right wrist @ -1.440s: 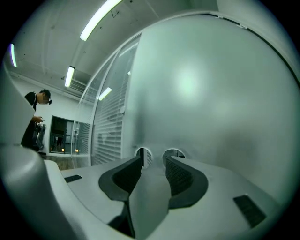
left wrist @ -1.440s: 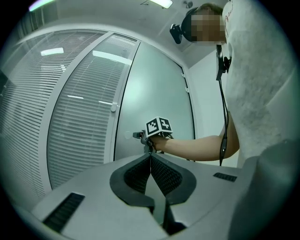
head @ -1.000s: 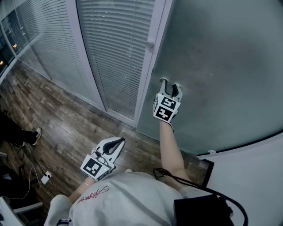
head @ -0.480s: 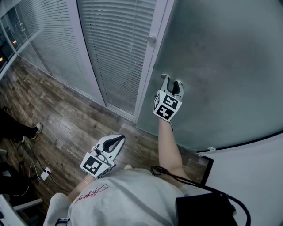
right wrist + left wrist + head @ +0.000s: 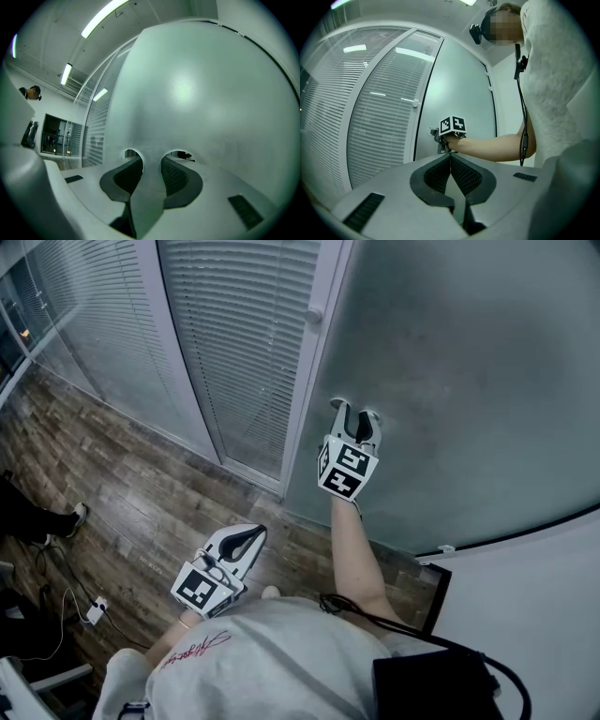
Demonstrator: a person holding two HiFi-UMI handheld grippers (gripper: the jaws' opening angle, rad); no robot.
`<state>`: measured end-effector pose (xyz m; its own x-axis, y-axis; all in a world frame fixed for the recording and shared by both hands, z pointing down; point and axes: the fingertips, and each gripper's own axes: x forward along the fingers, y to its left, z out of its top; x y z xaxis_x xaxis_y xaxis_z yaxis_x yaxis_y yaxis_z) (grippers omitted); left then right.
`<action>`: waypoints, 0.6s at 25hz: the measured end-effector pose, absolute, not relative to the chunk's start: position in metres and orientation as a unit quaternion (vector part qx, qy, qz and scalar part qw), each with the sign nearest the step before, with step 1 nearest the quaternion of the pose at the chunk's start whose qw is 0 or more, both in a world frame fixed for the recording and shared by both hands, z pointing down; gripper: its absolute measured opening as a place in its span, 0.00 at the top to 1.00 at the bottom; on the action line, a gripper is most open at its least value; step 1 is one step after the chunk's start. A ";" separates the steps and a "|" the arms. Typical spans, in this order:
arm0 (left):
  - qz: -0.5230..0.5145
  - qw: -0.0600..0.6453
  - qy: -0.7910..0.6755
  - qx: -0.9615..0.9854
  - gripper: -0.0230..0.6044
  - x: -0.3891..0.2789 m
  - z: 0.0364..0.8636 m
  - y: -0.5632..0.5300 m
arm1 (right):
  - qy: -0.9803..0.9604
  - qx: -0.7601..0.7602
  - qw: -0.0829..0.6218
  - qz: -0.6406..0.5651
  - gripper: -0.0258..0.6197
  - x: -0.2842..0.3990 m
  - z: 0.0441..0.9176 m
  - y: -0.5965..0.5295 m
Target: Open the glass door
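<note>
Right gripper (image 5: 357, 411), jaws just narrowed yet apart, meets glass door (image 5: 469, 381); slick pane could shed it; left gripper (image 5: 253, 536) pinched together

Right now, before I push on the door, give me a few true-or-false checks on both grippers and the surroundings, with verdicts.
1. The left gripper has its jaws shut. True.
2. The right gripper grips a door handle. False: its jaws stand apart, having just closed a little, with nothing between them and their tips at the frosted glass door.
3. Blinds hang in the panel left of the door. True.
4. The floor is carpeted. False: it is wood planks.
5. The left gripper touches the door. False: it is held low by the person's torso, apart from the door.
</note>
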<state>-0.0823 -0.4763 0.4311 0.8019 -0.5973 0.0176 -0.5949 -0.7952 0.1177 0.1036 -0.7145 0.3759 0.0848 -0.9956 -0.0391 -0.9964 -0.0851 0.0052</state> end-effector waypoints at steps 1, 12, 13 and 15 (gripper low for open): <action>-0.011 0.059 -0.312 0.948 0.94 -0.081 0.430 -0.474 | 0.677 -0.736 0.012 0.016 0.76 0.103 0.376 -0.712; -0.012 0.054 -0.293 0.955 0.94 -0.079 0.439 -0.448 | 0.690 -0.724 0.015 0.017 0.76 0.090 0.375 -0.688; -0.016 0.053 -0.294 0.954 0.94 -0.079 0.436 -0.446 | 0.690 -0.723 0.015 0.017 0.76 0.089 0.375 -0.684; -0.025 0.055 -0.296 0.953 0.94 -0.080 0.430 -0.444 | 0.690 -0.723 0.014 0.017 0.76 0.087 0.375 -0.678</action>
